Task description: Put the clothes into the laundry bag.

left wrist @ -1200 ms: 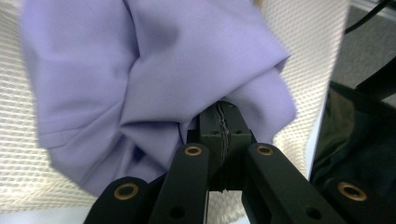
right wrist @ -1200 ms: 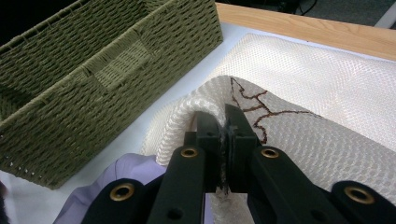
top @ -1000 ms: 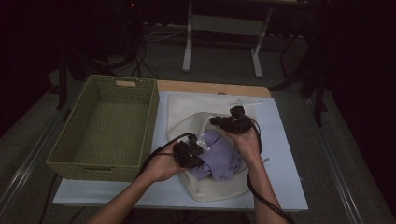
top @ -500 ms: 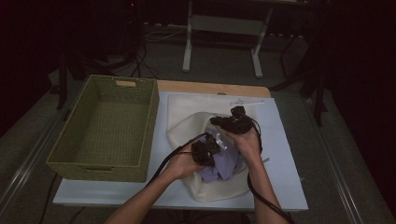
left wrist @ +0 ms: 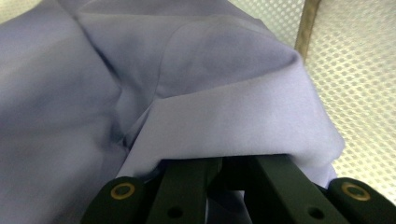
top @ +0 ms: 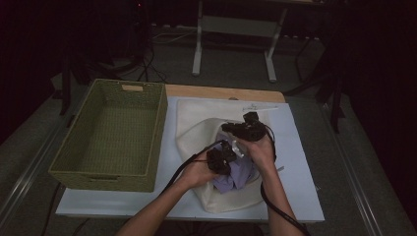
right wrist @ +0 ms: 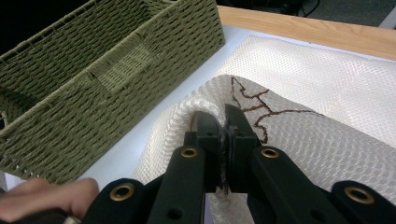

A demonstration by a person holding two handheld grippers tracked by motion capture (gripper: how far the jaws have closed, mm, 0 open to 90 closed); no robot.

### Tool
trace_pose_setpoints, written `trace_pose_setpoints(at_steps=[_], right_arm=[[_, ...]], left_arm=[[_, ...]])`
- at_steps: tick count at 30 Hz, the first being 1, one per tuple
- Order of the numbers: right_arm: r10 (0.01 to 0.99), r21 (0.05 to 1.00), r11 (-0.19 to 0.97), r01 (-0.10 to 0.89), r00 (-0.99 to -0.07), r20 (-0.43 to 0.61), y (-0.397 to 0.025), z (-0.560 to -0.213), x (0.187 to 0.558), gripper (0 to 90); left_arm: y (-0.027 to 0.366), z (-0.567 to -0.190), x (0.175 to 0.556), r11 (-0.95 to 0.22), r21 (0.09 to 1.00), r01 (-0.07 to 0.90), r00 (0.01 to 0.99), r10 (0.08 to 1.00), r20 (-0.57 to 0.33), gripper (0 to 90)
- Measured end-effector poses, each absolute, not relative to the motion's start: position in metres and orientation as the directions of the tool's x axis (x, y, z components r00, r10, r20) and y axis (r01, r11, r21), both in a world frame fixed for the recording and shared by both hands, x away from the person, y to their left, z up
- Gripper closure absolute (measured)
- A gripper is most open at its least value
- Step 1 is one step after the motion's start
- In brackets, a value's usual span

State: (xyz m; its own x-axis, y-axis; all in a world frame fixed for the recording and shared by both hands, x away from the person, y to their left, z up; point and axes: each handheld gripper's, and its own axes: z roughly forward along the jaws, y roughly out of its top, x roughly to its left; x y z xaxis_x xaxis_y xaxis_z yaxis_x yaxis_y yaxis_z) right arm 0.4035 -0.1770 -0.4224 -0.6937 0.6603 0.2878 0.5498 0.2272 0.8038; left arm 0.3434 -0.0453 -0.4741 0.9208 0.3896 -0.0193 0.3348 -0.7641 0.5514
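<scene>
A white mesh bag (top: 196,118) lies on the white table, its mouth lifted. My right gripper (top: 243,130) is shut on the bag's rim (right wrist: 299,135), the jaws of the right gripper (right wrist: 225,116) pinching the mesh beside brown stitching. A purple cloth (top: 236,178) sits bunched in the bag's opening. My left gripper (top: 219,158) is at the cloth's left side. In the left gripper view the purple cloth (left wrist: 187,84) drapes over the close-set jaws of the left gripper (left wrist: 220,162) and hides their tips, with mesh (left wrist: 355,70) behind it.
An empty green woven basket (top: 113,132) stands left of the bag, its wall (right wrist: 93,84) close to the right gripper. A wooden strip (top: 221,91) borders the table's far edge. A hand (right wrist: 46,196) shows at the lower left of the right gripper view.
My left gripper has moved right and slightly away, toward the bag's mouth and the right gripper, with the purple cloth bunching up. The right gripper has held still on the rim.
</scene>
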Motion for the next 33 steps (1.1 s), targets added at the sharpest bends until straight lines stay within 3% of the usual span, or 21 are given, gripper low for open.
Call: trace_pose_setpoints(at_steps=[18,24,33], right_arm=[[0.666,0.802,0.229,0.552,-0.690,0.285,-0.183,-0.423,0.404,86.7],[0.665,0.801,0.233,0.551,-0.691,0.282,-0.182,-0.422,0.404,86.7],[0.665,0.802,0.231,0.551,-0.691,0.283,-0.183,-0.422,0.404,86.7]], left_arm=[[-0.012,-0.452,0.313,-0.719,0.627,0.300,0.946,0.310,-0.098,80.9],[-0.026,-0.465,0.291,-0.801,0.569,0.185,0.981,0.181,-0.064,85.6],[-0.040,-0.481,0.303,-0.835,0.513,0.199,0.974,0.228,-0.006,90.0]])
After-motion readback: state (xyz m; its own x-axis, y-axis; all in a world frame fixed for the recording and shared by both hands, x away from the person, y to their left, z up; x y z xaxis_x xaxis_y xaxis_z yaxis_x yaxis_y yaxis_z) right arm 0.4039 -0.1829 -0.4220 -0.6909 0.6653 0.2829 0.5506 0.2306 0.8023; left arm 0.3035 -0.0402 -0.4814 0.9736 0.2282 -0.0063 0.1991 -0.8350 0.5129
